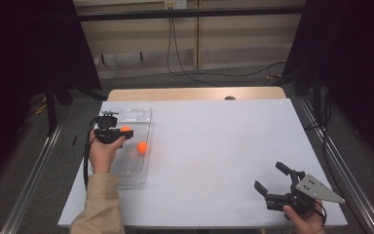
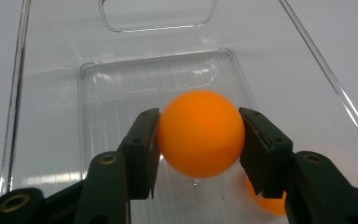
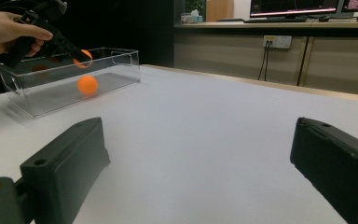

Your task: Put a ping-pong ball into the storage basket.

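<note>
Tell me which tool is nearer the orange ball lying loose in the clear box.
Left. The left tool hangs over the clear box, just above the loose ball, gripping another ball. The right tool sits open at the table's opposite near corner.

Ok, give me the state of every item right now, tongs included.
Left tongs: shut on the held ball, over the box.
Held ball: gripped, above the box floor.
Second ball: loose inside the box.
Clear box: open-topped, upright on table.
Right tongs: open, nothing between them.
</note>
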Demonstrator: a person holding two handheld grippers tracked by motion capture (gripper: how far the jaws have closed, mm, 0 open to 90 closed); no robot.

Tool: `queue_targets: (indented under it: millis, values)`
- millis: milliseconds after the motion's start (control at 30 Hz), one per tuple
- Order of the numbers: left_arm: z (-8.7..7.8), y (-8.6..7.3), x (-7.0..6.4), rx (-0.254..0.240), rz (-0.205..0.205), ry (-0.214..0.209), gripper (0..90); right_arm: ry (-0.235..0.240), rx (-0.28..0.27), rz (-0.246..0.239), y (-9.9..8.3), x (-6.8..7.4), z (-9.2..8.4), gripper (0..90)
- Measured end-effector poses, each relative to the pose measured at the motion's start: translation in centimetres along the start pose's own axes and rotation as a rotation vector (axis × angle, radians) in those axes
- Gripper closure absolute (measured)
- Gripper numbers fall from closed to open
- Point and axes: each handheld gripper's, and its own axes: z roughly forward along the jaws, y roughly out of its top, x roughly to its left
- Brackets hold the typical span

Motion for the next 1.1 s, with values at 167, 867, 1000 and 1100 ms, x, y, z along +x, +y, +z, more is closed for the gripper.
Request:
queue_targets:
  millis: [167, 867, 1000, 1100]
  values:
    - [0.0, 0.0, -0.1, -0.002, -0.001, 0.009, 43.4, -0.002, 0.0, 0.0, 0.0, 0.0, -0.1, 2.9]
    - [-0.8, 0.2, -0.5, -0.051, -0.007, 0.012, 19.3, -0.007, 0.0, -0.003, 0.0, 0.0, -0.3, 2.9]
    - [-0.9, 0.3, -0.7, -0.059, -0.013, 0.014, 15.4, -0.005, 0.001, -0.007, 0.0, 0.1, -0.4, 2.9]
    - [-1.1, 0.3, -0.8, -0.065, -0.012, 0.014, 13.0, -0.008, 0.001, -0.005, 0.0, 0.1, -0.5, 2.9]
